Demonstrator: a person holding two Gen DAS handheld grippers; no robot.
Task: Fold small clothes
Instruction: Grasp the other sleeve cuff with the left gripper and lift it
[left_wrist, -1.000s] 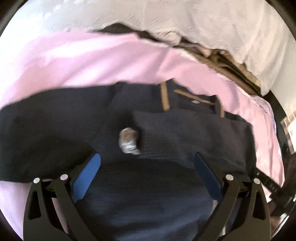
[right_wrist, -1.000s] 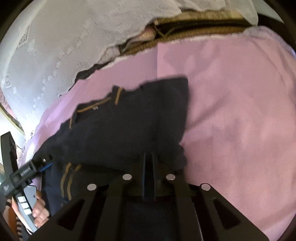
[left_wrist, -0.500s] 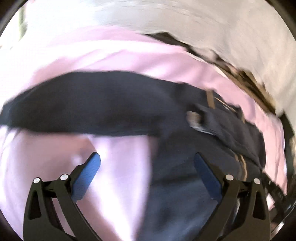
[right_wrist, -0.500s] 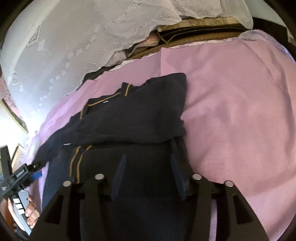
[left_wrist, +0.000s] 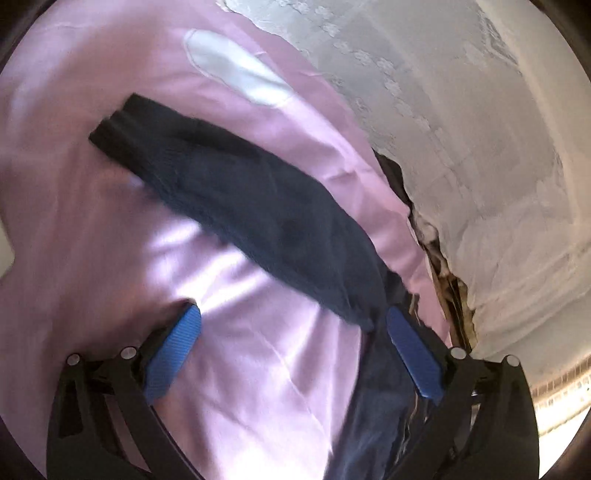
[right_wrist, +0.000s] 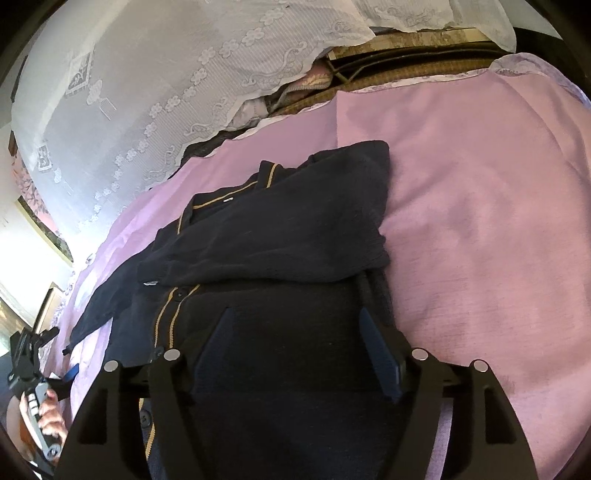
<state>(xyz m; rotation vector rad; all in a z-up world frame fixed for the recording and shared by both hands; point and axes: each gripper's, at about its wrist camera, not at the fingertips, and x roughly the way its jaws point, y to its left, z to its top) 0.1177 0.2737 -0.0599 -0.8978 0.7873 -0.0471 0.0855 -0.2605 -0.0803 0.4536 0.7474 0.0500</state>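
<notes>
Navy cardigan (right_wrist: 280, 236) (tan trim) flat on pink sheet (right_wrist: 480, 206), one sleeve (left_wrist: 251, 206) stretched out. Left gripper (left_wrist: 293, 345) wide apart, empty, over sheet. Right gripper (right_wrist: 295, 343) parted, empty, over cardigan body.

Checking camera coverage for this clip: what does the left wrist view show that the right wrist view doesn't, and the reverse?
Left wrist only: the cardigan's sleeve stretched out flat to its cuff, and a pale patch on the sheet. Right wrist only: the cardigan's body with the other sleeve folded across it, its yellow trim, and the person's hand holding the other handle. Both: the pink sheet, the lace curtain, and an open claw, left and right.
</notes>
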